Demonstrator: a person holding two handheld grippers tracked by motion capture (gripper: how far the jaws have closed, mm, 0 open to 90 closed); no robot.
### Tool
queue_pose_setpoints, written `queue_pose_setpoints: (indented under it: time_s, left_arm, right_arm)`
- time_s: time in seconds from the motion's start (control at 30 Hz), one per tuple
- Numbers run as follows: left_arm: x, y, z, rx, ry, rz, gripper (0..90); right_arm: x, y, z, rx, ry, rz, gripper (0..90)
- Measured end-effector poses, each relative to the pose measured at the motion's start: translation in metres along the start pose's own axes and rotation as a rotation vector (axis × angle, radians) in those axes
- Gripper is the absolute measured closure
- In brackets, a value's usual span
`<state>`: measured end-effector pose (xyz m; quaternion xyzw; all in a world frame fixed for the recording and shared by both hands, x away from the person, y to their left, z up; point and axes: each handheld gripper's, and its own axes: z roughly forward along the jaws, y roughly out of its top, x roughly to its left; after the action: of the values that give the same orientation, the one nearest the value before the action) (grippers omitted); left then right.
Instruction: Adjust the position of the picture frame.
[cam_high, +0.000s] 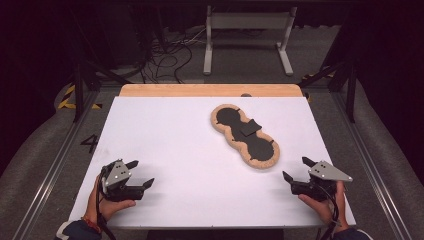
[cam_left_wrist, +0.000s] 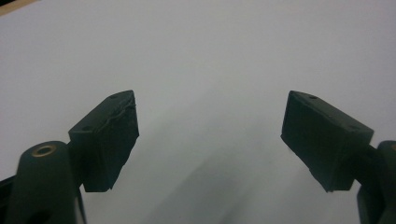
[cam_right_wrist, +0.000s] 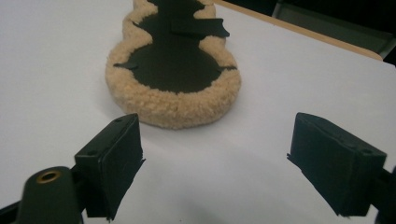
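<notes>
Left tongs are sitting low over the white table with jaws spread apart, gripping nothing; the left gripper view is showing bare white surface between the black pads. A hand is holding them from behind. Right tongs are also standing wide apart and empty, held by the other hand, grey three-cornered plate on top. Just ahead of the right tongs, near but not touching, a tan fleecy peanut-shaped pad with black flat inserts is lying flat on the table; a small black flap is resting across its narrow middle. The pad is lying well apart from the left tongs, off toward the right tongs' side. Beyond the white surface a wooden table edge is showing.
</notes>
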<state>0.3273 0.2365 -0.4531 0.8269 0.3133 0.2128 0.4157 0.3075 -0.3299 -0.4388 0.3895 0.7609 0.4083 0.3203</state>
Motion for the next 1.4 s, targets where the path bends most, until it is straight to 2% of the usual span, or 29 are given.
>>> queue_pose_setpoints:
  time_s: [0.17, 0.3, 0.4, 0.43, 0.53, 0.6, 0.63, 0.67, 0.73, 0.8, 0.87, 0.93, 1.0, 1.07, 1.17, 1.27, 1.33, 1.4]
  left_arm:
    - [-0.002, -0.001, 0.000, 0.010, 0.004, 0.005, 20.2]
    - [-0.001, -0.002, -0.001, 0.000, 0.001, -0.005, 20.6]
    - [-0.001, -0.004, -0.002, 0.010, 0.006, 0.001, 20.6]
    - [0.000, -0.005, -0.001, 0.012, 0.008, -0.004, 20.6]
    - [0.001, -0.003, -0.001, -0.003, 0.008, -0.018, 20.6]
    - [0.001, -0.003, -0.001, -0.004, 0.001, -0.022, 20.6]
    - [0.000, -0.003, -0.001, -0.006, 0.004, -0.021, 20.6]
    - [0.000, -0.003, -0.001, -0.003, 0.005, -0.017, 20.6]
    - [0.000, -0.003, 0.000, 0.001, 0.003, -0.016, 20.6]
    - [0.001, -0.003, 0.000, 0.004, 0.003, -0.015, 20.6]
    - [0.001, -0.003, 0.000, 0.004, 0.005, -0.013, 20.6]
    - [0.001, -0.004, -0.001, 0.005, 0.001, -0.011, 20.6]
    - [0.001, -0.004, -0.001, 0.003, 0.002, -0.015, 20.6]
    - [0.001, -0.004, -0.001, 0.004, 0.004, -0.011, 20.5]
    - [0.001, -0.004, -0.001, 0.011, -0.005, -0.004, 19.9]
    - [0.000, -0.004, 0.000, 0.013, -0.009, 0.001, 19.9]
    - [0.000, -0.004, 0.000, 0.012, -0.011, 0.001, 19.9]
    - [0.000, -0.004, 0.000, 0.016, -0.010, 0.002, 19.9]
  right_arm:
    - [-0.005, -0.003, 0.002, 0.006, 0.006, 0.030, 17.7]
    - [-0.009, -0.002, 0.005, 0.028, -0.003, 0.032, 19.2]
    - [-0.012, 0.000, 0.009, 0.035, -0.008, 0.035, 21.6]
    - [-0.014, 0.001, 0.010, 0.033, -0.011, 0.038, 23.3]
    - [-0.022, 0.006, 0.018, 0.046, -0.029, 0.054, 37.2]
    - [-0.025, 0.007, 0.021, 0.049, -0.030, 0.061, 40.8]
    - [-0.028, 0.008, 0.024, 0.053, -0.023, 0.069, 44.5]
    - [-0.032, 0.012, 0.032, 0.086, -0.039, 0.067, 49.3]
    - [-0.036, 0.014, 0.038, 0.075, -0.036, 0.077, 57.2]
    - [-0.039, 0.016, 0.047, 0.081, -0.055, 0.071, 62.4]
    - [-0.041, 0.018, 0.052, 0.091, -0.044, 0.079, 64.6]
    - [-0.043, 0.021, 0.059, 0.106, -0.058, 0.075, 68.9]
    - [-0.045, 0.022, 0.064, 0.100, -0.053, 0.083, 73.9]
    - [-0.045, 0.023, 0.071, 0.130, -0.073, 0.062, 77.4]
    - [-0.047, 0.021, 0.081, 0.171, -0.062, 0.077, 83.2]
    - [-0.053, 0.025, 0.086, 0.169, -0.051, 0.111, 86.1]
    - [-0.054, 0.026, 0.088, 0.170, -0.054, 0.104, 87.1]
    - [-0.053, 0.025, 0.094, 0.198, -0.052, 0.081, 88.2]
